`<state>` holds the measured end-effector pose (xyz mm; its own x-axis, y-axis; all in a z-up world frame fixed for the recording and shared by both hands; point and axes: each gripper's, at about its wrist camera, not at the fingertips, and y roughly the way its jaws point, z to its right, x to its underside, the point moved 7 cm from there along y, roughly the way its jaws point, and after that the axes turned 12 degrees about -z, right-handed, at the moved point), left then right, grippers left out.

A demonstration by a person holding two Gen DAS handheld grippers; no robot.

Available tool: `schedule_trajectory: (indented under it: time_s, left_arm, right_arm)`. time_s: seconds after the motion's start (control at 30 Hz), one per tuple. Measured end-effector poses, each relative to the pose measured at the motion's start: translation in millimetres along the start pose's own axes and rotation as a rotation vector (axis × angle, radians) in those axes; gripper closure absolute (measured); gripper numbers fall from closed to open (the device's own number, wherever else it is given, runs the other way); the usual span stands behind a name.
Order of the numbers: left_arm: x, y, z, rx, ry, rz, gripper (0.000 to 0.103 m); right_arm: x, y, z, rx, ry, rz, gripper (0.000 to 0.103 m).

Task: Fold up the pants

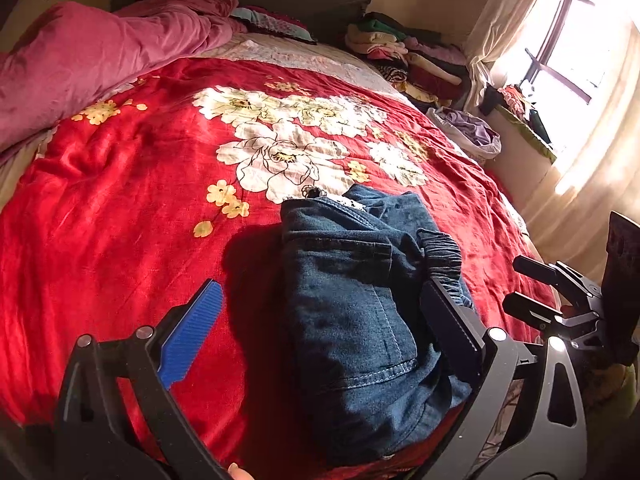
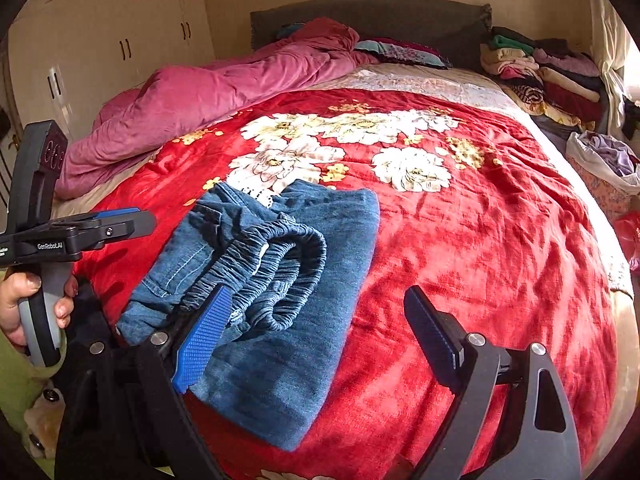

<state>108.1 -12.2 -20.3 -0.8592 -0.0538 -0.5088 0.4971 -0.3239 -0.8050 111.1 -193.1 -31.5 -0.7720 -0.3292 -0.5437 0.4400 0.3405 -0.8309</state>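
The blue denim pants [image 1: 360,312] lie folded in a compact bundle on the red flowered blanket [image 1: 120,240], elastic waistband on top. My left gripper [image 1: 320,328] is open, its blue pad [image 1: 192,332] left of the bundle and its dark finger [image 1: 452,328] on the bundle's right side. In the right wrist view the pants [image 2: 280,280] lie at centre left. My right gripper [image 2: 320,336] is open, its blue pad [image 2: 204,336] resting at the waistband [image 2: 280,256], its dark finger [image 2: 432,328] over bare blanket [image 2: 480,240]. The left gripper [image 2: 120,224] shows at the left, held by a hand.
A pink quilt [image 1: 100,60] lies bunched along the bed's far left. Folded clothes [image 1: 408,52] are stacked at the head of the bed on the right. A bag of laundry [image 1: 472,132] sits by the bed's right edge, near a bright window [image 1: 568,40]. Wardrobes [image 2: 100,40] stand left.
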Motion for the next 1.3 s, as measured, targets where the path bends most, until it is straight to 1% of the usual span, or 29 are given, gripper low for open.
schedule_trajectory:
  time_s: [0.17, 0.27, 0.33, 0.37, 0.4, 0.47, 0.6, 0.67, 0.7, 0.73, 0.77, 0.8, 0.83, 0.87, 0.9, 0.97, 1.03, 1.13, 1.2, 1.3]
  left_arm:
    - [5.8, 9.6, -3.3, 0.007, -0.009, -0.024, 0.01]
    - [10.2, 21.1, -4.2, 0.037, -0.027, -0.055, 0.01]
    - [13.6, 31.0, -5.0, 0.061, -0.039, -0.08, 0.01]
    - [15.6, 36.3, -5.2, 0.065, -0.045, -0.094, 0.01]
    - [17.3, 41.3, -4.8, 0.07, -0.046, -0.106, 0.01]
    - [19.0, 50.0, -3.6, 0.061, -0.039, -0.115, 0.01]
    - [14.9, 58.6, -1.8, 0.038, -0.025, -0.11, 0.013]
    - [12.0, 61.8, 0.9, 0.028, -0.013, -0.105, 0.019]
    - [10.7, 63.7, 2.2, 0.026, -0.011, -0.105, 0.024]
    - [8.8, 65.5, 3.8, 0.03, -0.01, -0.105, 0.034]
    - [7.6, 66.3, 6.1, 0.038, -0.007, -0.106, 0.04]
    - [7.1, 66.5, 9.0, 0.045, 0.001, -0.108, 0.049]
    - [6.7, 66.0, 11.9, 0.037, 0.013, -0.108, 0.053]
    - [6.3, 64.7, 14.3, 0.028, 0.024, -0.104, 0.056]
    - [6.2, 62.7, 17.1, 0.022, 0.035, -0.1, 0.062]
    - [4.0, 57.4, 21.1, 0.013, 0.047, -0.087, 0.065]
    - [-1.0, 52.0, 23.5, 0.023, 0.044, -0.073, 0.068]
    - [-11.7, 45.1, 27.5, 0.039, 0.04, -0.046, 0.068]
    - [-21.2, 43.2, 28.3, 0.032, 0.043, -0.031, 0.068]
    - [-38.9, 42.5, 28.0, 0.023, 0.048, -0.014, 0.068]
  right_arm:
    - [3.4, 12.5, 6.5, -0.013, 0.042, -0.031, 0.016]
    - [3.7, 23.4, 9.1, -0.04, 0.07, -0.056, 0.016]
    - [3.8, 33.9, 12.0, -0.063, 0.097, -0.081, 0.019]
    - [3.9, 39.3, 13.3, -0.08, 0.11, -0.093, 0.025]
    - [3.7, 44.9, 13.6, -0.103, 0.118, -0.104, 0.028]
    - [4.0, 56.3, 14.6, -0.137, 0.138, -0.127, 0.032]
    - [1.6, 73.1, 17.0, -0.2, 0.181, -0.143, 0.032]
    - [-1.9, 76.3, 16.4, -0.22, 0.18, -0.131, 0.032]
    - [-3.7, 77.9, 15.6, -0.225, 0.177, -0.124, 0.032]
    - [-5.2, 79.0, 14.5, -0.23, 0.169, -0.119, 0.032]
    - [-6.5, 80.2, 13.7, -0.23, 0.16, -0.116, 0.039]
    - [-7.3, 80.6, 11.9, -0.239, 0.153, -0.115, 0.052]
    - [-8.5, 79.6, 8.5, -0.264, 0.141, -0.11, 0.06]
    - [-9.2, 77.8, 4.2, -0.277, 0.127, -0.103, 0.071]
    - [-10.0, 75.6, 1.0, -0.266, 0.112, -0.093, 0.074]
    - [-12.7, 67.4, -6.5, -0.231, 0.07, -0.059, 0.077]
    - [-16.8, 58.8, -11.5, -0.205, 0.045, -0.034, 0.079]
    - [-28.0, 49.6, -17.0, -0.183, 0.007, -0.004, 0.079]
    - [-39.0, 47.2, -16.5, -0.16, -0.007, 0.012, 0.079]
    - [-56.3, 44.0, -11.6, -0.152, -0.009, 0.043, 0.079]
